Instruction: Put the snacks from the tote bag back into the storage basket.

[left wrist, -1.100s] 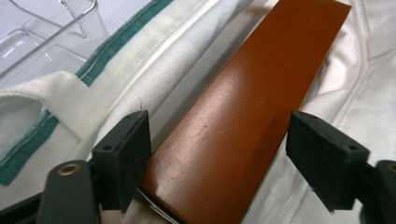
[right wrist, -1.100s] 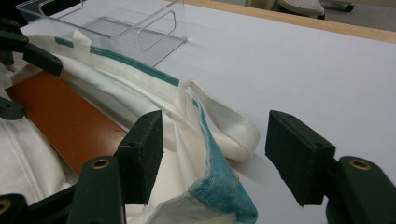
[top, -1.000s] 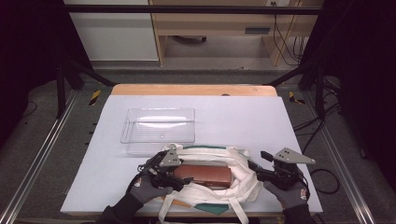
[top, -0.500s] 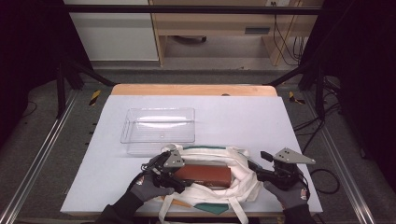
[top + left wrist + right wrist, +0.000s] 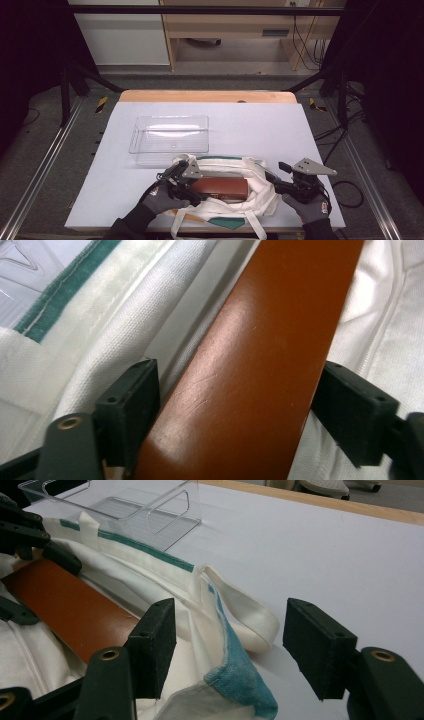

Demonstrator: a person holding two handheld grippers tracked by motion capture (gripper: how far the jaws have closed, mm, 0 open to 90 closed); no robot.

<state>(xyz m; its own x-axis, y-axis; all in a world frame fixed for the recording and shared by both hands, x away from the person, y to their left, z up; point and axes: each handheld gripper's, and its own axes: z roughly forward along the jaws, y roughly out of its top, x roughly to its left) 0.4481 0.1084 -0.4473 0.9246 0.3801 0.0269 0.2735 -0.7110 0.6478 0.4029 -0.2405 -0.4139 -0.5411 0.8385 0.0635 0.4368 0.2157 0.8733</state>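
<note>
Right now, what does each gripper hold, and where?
Left gripper: jaws, just closing, straddle the brown case widthwise; grip unclear. Right gripper: open around the bag rim.

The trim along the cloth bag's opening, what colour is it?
Green trim on the white cloth bag, clearest in the right gripper view.

Glossy brown case (image 5: 250, 365), white cloth bag (image 5: 260, 187), clear plastic tray (image 5: 170, 135)

- The left gripper (image 5: 192, 192) is held low at about seven o'clock in the high view by a gloved hand, its jaws having just been closing slightly.
- The right gripper (image 5: 272, 181) is held at five o'clock, jaws parted.
</note>
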